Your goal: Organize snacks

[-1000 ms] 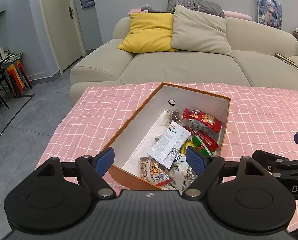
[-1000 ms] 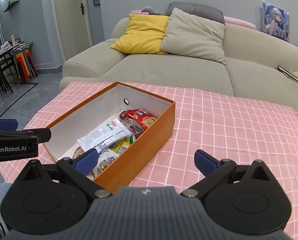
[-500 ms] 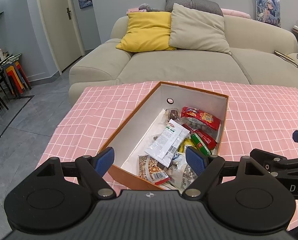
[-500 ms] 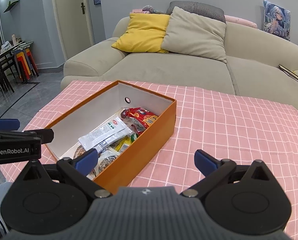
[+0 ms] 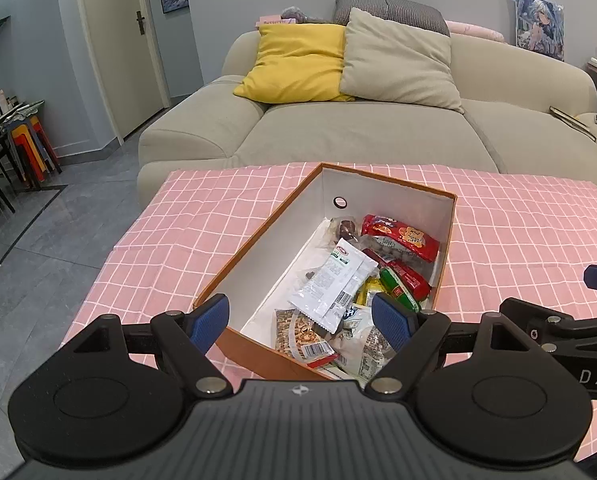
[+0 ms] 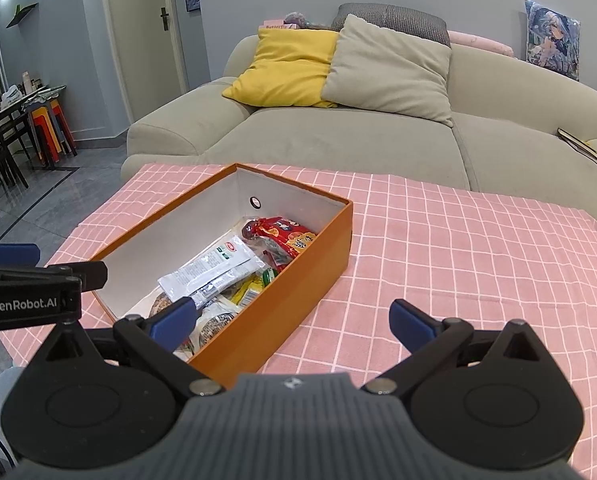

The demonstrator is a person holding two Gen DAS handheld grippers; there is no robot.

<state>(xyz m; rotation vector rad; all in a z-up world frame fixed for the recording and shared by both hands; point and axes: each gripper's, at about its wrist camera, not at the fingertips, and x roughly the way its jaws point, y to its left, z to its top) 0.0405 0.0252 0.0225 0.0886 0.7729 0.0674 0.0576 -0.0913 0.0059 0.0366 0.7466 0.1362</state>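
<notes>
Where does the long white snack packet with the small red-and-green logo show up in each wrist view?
Left wrist view: the long white snack packet lies centre frame, atop other snacks in the orange cardboard box, between the open left gripper fingertips.
Right wrist view: the packet sits left of centre, just beyond the open right gripper and its left fingertip.
Shared landmark: the round hole in the box's far wall.
</notes>
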